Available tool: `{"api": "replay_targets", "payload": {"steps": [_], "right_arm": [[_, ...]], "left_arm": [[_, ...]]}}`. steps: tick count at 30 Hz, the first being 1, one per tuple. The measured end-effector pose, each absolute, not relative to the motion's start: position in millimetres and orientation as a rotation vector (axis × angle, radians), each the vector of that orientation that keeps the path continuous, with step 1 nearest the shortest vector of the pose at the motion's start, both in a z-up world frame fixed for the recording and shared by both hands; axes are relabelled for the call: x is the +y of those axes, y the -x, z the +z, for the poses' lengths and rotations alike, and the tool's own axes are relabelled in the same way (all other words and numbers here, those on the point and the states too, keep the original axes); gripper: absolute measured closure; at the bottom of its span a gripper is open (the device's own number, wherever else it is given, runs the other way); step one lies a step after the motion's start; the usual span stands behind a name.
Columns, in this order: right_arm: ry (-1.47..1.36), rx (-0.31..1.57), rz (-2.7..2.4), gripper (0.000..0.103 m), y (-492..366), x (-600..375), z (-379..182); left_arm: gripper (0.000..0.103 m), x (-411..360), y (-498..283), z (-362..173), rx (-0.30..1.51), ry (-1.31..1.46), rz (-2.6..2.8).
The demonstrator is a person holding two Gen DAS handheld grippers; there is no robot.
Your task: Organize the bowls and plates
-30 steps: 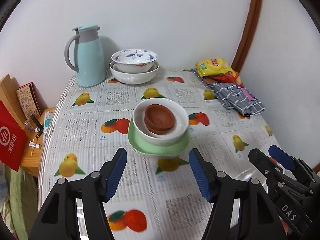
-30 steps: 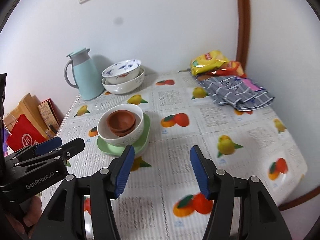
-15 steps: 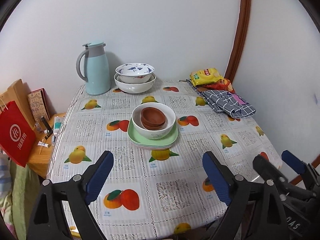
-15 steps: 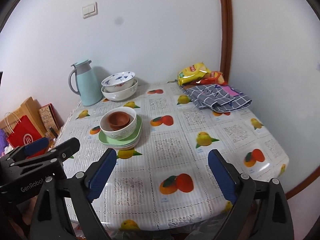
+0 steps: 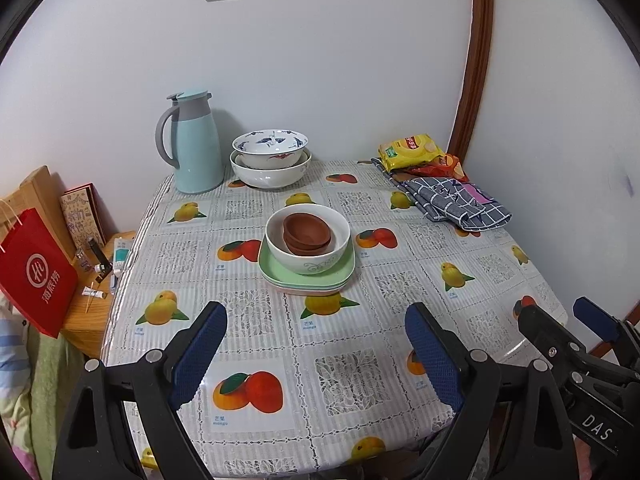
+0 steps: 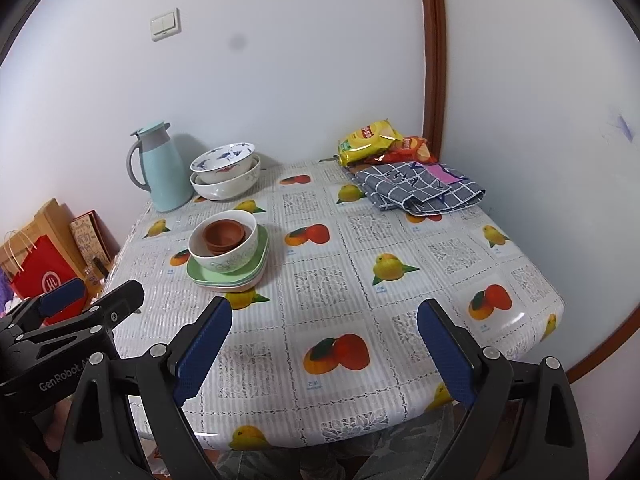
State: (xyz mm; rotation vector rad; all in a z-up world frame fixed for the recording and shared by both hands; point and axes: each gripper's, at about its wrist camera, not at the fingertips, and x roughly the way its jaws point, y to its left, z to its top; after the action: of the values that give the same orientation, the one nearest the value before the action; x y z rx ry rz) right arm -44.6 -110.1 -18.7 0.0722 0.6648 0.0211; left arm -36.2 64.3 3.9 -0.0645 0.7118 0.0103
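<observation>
Left gripper (image 5: 316,354), right gripper (image 6: 324,350): fingers wide apart, holding nothing.

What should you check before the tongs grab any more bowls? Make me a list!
1. Left tongs open, nothing between the pads: ok.
2. Right tongs open, nothing held: ok.
3. Brown bowls nested inside the white bowl: ok.
4. White bowl sits on the green plates, stack looks level: ok.
5. Patterned bowl nested in the big white bowl beside the blue jug: ok.
6. Whether both stacks should become one: cannot tell.
</observation>
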Motion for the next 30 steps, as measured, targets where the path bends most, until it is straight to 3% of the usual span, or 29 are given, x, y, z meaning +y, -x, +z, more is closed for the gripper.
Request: {"api": "replay_targets", "payload": {"steps": [30], "right_arm": [[-0.060, 0.657, 0.016, 0.010, 52.8, -109.0, -15.8]], "left_arm": [[0.012, 63.3, 44.1, 6.4, 0.704, 0.044, 0.000]]}}
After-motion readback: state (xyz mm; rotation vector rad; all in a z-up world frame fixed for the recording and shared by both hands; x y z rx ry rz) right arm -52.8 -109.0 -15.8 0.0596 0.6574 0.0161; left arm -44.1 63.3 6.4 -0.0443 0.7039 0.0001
